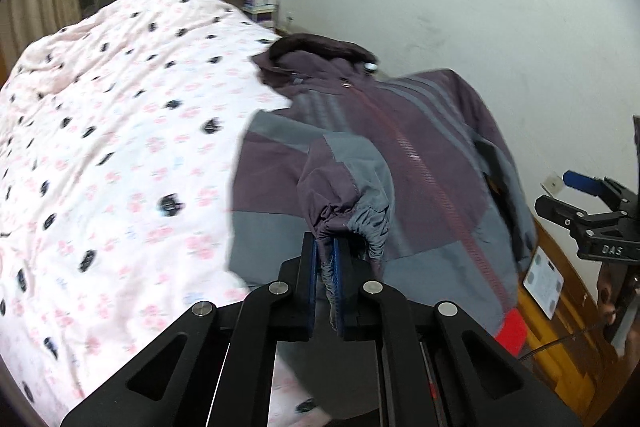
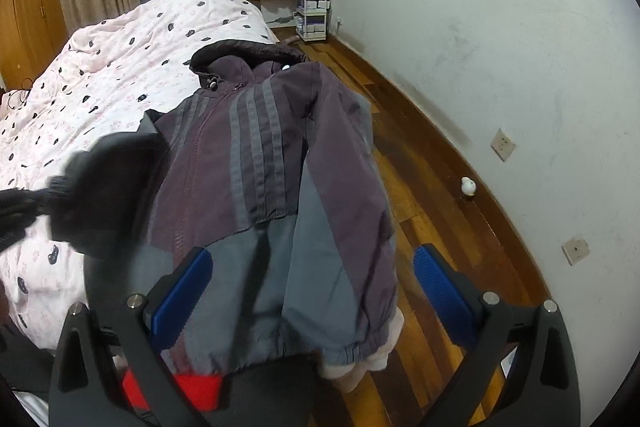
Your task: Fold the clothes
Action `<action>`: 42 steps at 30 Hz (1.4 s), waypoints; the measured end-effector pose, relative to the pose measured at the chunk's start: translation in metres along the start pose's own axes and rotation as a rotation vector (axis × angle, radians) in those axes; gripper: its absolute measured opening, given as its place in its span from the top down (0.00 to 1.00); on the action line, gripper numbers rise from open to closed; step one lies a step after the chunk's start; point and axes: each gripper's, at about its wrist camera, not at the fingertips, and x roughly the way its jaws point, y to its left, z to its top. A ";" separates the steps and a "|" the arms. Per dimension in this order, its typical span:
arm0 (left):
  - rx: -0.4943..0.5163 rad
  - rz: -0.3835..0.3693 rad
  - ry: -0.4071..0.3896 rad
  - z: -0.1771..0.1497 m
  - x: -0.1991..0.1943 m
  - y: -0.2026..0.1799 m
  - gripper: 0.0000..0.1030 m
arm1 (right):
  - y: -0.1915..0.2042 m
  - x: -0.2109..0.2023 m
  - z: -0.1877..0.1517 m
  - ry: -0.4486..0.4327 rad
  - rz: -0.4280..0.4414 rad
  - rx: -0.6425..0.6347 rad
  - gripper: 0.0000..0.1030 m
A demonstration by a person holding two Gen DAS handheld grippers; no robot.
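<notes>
While the jacket [image 1: 420, 155] lies on the bed [image 1: 120, 131], its cuff [image 1: 352, 223] is pinched between the left gripper [image 1: 325, 267] jaws; the right gripper [image 2: 312, 279] jaws are held spread above its hem.

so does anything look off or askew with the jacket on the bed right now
Yes. The jacket lies at the bed's edge, and its right sleeve and hem droop over the side toward the wooden floor. The other sleeve's cuff is lifted, pinched in the left gripper, so the jacket is not flat. The right gripper is open.
</notes>
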 end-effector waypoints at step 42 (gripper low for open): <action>-0.512 0.332 -0.101 -0.026 -0.078 0.259 0.95 | 0.060 0.019 0.074 0.045 -0.016 -0.127 0.96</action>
